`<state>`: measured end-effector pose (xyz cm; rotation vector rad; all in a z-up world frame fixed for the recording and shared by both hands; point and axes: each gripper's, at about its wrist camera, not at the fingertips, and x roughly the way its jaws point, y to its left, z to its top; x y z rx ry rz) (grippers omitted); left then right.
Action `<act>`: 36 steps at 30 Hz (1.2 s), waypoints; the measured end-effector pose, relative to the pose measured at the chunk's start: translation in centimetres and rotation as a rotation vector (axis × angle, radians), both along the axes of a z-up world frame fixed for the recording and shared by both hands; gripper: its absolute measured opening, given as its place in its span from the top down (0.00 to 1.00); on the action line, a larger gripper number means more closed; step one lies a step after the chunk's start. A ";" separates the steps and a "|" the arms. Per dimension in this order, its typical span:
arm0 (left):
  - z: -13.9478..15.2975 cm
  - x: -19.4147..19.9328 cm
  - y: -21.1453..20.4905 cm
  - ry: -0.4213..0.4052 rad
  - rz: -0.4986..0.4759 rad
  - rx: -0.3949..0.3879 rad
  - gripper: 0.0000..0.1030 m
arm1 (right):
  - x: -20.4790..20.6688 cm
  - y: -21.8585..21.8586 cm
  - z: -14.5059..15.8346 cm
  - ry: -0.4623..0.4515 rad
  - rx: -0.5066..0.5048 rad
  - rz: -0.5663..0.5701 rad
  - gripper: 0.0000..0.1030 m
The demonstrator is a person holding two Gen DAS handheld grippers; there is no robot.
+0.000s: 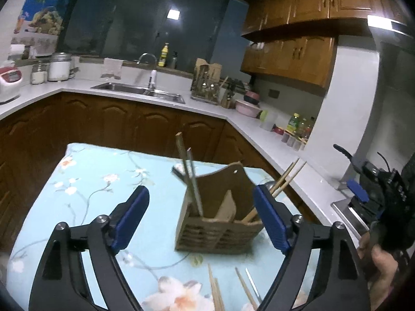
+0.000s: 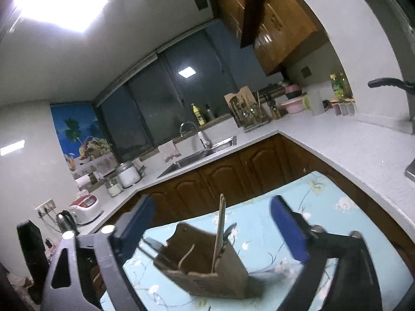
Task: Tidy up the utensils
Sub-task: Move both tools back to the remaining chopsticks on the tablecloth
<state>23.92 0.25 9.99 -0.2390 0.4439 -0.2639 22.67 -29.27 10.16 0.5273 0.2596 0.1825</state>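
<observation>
Wooden utensil holder (image 1: 218,223) stood mid-frame on floral tablecloth (image 1: 103,181), chopsticks (image 1: 190,178) held upright inside, left gripper (image 1: 205,212) spread wide, nothing pinched, right gripper (image 2: 215,230) likewise spread and empty.

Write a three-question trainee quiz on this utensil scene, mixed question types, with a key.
1. True or false: the left hand-held gripper is clamped on a chopstick.
2. Where do the loose chopsticks lie? A) in the sink B) on the floral tablecloth, in front of the wooden utensil holder C) on the white counter
3. Fill in: the wooden utensil holder is split into ____ by dividers, with utensils standing in them.

Key
1. False: its jaws stand open, with nothing pressed between the pads.
2. B
3. Compartments; chopsticks stand at the left and right ends in the left wrist view.
</observation>
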 end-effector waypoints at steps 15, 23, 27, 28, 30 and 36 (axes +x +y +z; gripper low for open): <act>-6.3 -7.7 2.1 0.153 0.047 0.025 0.13 | -8.2 -0.1 -6.0 0.194 -0.056 0.005 0.03; -10.0 -9.7 1.5 0.233 0.028 0.046 0.13 | -10.3 0.8 -9.4 0.281 -0.092 0.012 0.03; -10.7 -9.8 1.5 0.258 0.022 0.048 0.13 | -10.3 0.9 -10.2 0.303 -0.097 0.015 0.04; -10.9 -9.8 1.4 0.265 0.019 0.047 0.13 | -10.3 0.9 -10.3 0.307 -0.098 0.017 0.04; -11.0 -9.7 1.3 0.274 0.016 0.050 0.13 | -10.1 1.0 -10.4 0.317 -0.101 0.022 0.04; -11.1 -8.9 0.8 0.287 0.009 0.061 0.13 | -9.5 1.6 -11.2 0.345 -0.115 0.042 0.04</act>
